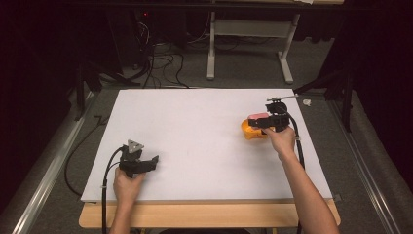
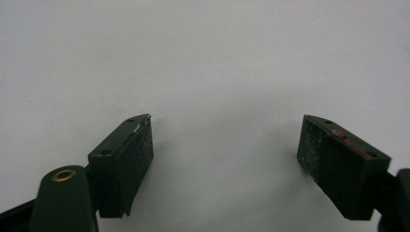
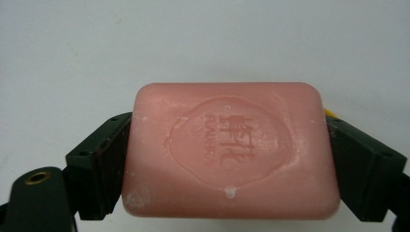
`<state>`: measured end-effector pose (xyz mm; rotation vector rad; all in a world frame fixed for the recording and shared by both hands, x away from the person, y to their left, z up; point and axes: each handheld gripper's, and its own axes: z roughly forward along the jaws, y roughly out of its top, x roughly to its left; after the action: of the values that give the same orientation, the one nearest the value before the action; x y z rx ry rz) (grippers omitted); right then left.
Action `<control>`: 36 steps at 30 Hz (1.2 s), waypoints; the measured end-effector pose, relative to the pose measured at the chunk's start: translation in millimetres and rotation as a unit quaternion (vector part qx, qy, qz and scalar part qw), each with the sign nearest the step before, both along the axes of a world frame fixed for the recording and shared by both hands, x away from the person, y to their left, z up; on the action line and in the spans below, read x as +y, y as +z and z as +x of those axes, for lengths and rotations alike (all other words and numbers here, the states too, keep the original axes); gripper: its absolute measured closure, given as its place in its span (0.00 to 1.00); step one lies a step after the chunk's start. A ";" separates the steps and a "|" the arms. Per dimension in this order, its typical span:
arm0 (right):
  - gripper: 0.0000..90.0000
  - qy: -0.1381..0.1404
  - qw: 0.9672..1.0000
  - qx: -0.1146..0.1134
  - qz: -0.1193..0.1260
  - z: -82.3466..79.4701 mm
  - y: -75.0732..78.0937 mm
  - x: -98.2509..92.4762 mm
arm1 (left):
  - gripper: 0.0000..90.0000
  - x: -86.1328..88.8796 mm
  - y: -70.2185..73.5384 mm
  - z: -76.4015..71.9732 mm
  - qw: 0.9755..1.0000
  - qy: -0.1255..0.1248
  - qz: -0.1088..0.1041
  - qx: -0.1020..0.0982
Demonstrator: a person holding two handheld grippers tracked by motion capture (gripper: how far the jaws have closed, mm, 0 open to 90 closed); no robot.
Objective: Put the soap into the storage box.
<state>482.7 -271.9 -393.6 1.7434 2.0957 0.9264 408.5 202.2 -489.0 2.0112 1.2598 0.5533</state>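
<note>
Right gripper (image 3: 227, 159) clamps the pink soap bar (image 3: 229, 150) squarely across its short ends, likely stiff but slick; left gripper (image 2: 225, 164) wide, empty.

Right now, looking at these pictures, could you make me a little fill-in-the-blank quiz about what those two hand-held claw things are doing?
1. The right gripper is clamped on a bar of soap whose colour is ____.
2. The left gripper has its jaws apart and holds ____.
3. In the high view, beside the right gripper sits a dish coloured ____.
4. Both grippers work over a board coloured ____.

Missing words: pink; nothing; orange; white
</note>
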 end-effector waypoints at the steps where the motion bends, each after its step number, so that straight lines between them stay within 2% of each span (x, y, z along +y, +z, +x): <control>1: 0.15 -0.001 1.000 0.004 -0.002 1.7 -1.0 0.7 | 0.23 0.0 0.0 0.0 1.000 0.000 0.000 0.000; 5: 0.15 -0.001 1.000 0.021 -0.001 8.8 -6.8 2.5 | 0.23 0.0 0.0 -0.1 1.000 0.000 0.001 0.000; 14: 0.15 -0.006 0.999 0.036 -0.005 15.2 -13.3 4.8 | 0.23 0.1 0.1 -0.2 1.000 -0.001 0.002 0.000; 36: 0.15 -0.032 0.998 0.057 -0.026 24.0 -27.7 9.6 | 0.23 -0.1 0.2 -0.3 1.000 -0.001 0.002 0.000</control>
<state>506.7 -262.3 -421.3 1.8655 2.1002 0.7643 408.1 202.1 -488.9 2.0156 1.2574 0.5571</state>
